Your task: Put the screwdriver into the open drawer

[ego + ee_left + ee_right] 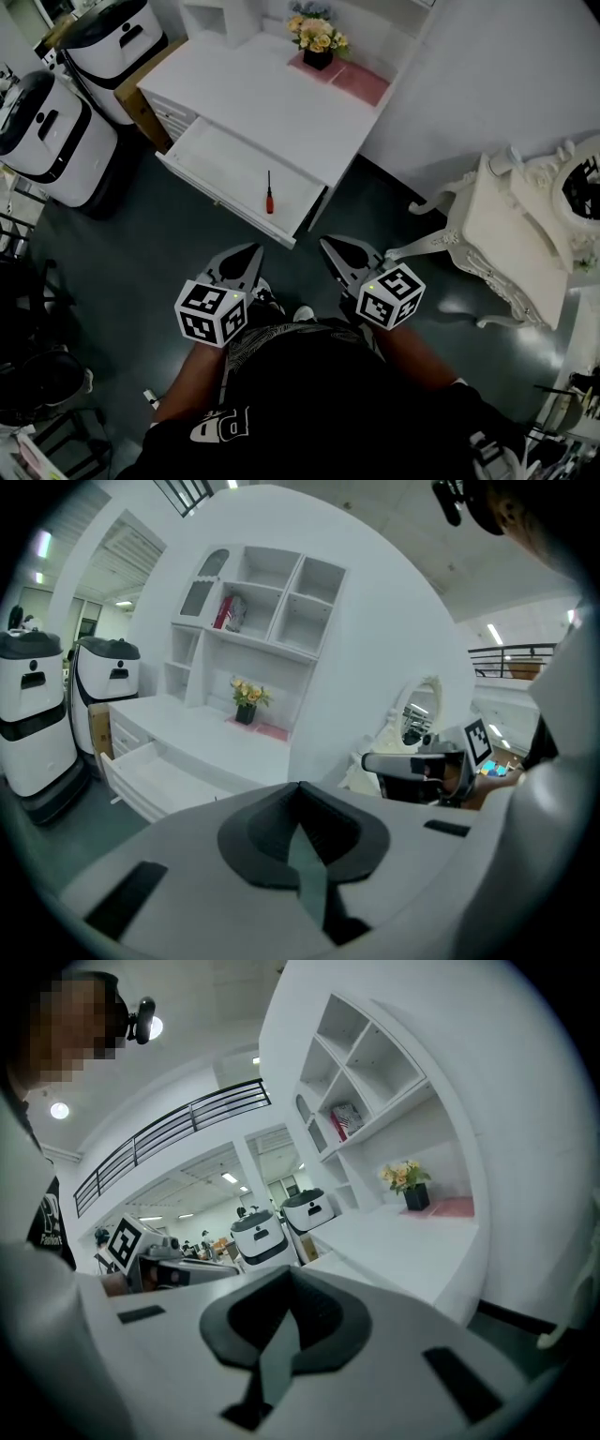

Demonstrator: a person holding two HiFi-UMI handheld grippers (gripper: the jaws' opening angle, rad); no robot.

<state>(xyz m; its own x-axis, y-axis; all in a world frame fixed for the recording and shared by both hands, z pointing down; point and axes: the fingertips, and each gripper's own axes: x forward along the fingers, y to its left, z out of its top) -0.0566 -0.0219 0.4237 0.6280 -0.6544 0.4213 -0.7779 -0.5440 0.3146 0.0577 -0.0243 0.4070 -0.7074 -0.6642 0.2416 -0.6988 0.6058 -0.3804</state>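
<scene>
A: The slim red-handled screwdriver [269,194] lies inside the open white drawer [217,159], in the middle of the head view, near its front rim.
B: And the grippers?
A: Left gripper [251,253] and right gripper [329,247], lower centre, have jaws pressed together on nothing, apart from the drawer.
B: Risk?
A: Probably a knock against the protruding drawer front. A jolt could roll the round tool about.

The head view was dimly exposed: the floor [122,253] and frame edges were sunk in shadow, while the desk top [281,108] and open drawer [225,167] were lit softly from above. Both gripper views were warped by fisheye distortion, blackened at the corners and blurred up close; a ceiling lamp [59,1110] was flared
</scene>
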